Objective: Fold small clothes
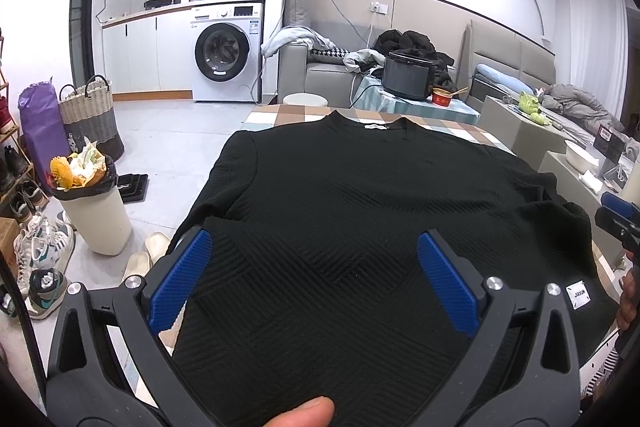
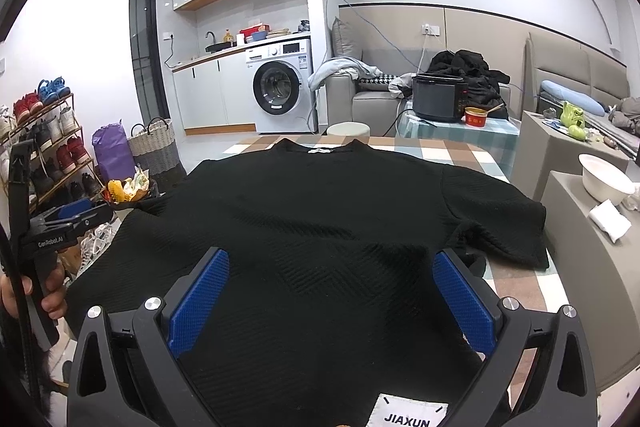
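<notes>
One surface (image 2: 468,151), covered by a checked cloth in tan, white and pale teal squares. On it, one black top (image 1: 360,195) lies flat, neckline at 12 o'clock and hem at 6 o'clock; the knit is ribbed in diagonal and chevron blocks, with short sleeves out at 9 and 3 o'clock. The sleeve at 3 o'clock (image 2: 504,223) is rumpled at its edge. Two labels: one white neck tag (image 2: 324,149) inside the collar, and one white square hem patch (image 2: 412,414) printed JIAXUN, stitched at its corners. Two claws, each with two blue cross-hatched pads on black arms. Left claw (image 1: 314,281): fingers spread wide over the lower body of the top, pinching nothing. Right claw (image 2: 330,303): likewise spread wide over the fabric near the hem, holding nothing. Whether the pads touch the cloth cannot be told.
</notes>
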{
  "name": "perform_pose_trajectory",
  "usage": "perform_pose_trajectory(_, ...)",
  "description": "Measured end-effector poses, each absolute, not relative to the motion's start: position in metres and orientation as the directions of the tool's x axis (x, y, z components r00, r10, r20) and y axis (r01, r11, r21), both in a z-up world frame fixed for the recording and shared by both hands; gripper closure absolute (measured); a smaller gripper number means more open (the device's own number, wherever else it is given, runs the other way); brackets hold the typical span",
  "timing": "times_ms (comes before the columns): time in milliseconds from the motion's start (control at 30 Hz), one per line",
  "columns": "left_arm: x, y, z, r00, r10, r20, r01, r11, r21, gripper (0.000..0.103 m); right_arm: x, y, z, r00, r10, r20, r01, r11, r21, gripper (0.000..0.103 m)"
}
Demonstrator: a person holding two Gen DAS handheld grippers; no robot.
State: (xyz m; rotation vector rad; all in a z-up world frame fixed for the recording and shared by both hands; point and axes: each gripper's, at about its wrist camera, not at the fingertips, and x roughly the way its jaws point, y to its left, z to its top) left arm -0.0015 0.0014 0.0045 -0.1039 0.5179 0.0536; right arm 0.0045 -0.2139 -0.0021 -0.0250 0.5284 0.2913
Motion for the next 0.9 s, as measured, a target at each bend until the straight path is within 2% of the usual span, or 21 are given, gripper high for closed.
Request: perform_pose_trajectory(900,-0.024,-0.005,0.024,0.882,0.007,-0.471,-0.056,0.994,-0.091,0.001,-0.006,-0.210,0.006,0.833,0.276,-0.479,-0.292,0.956,0.043,0.000)
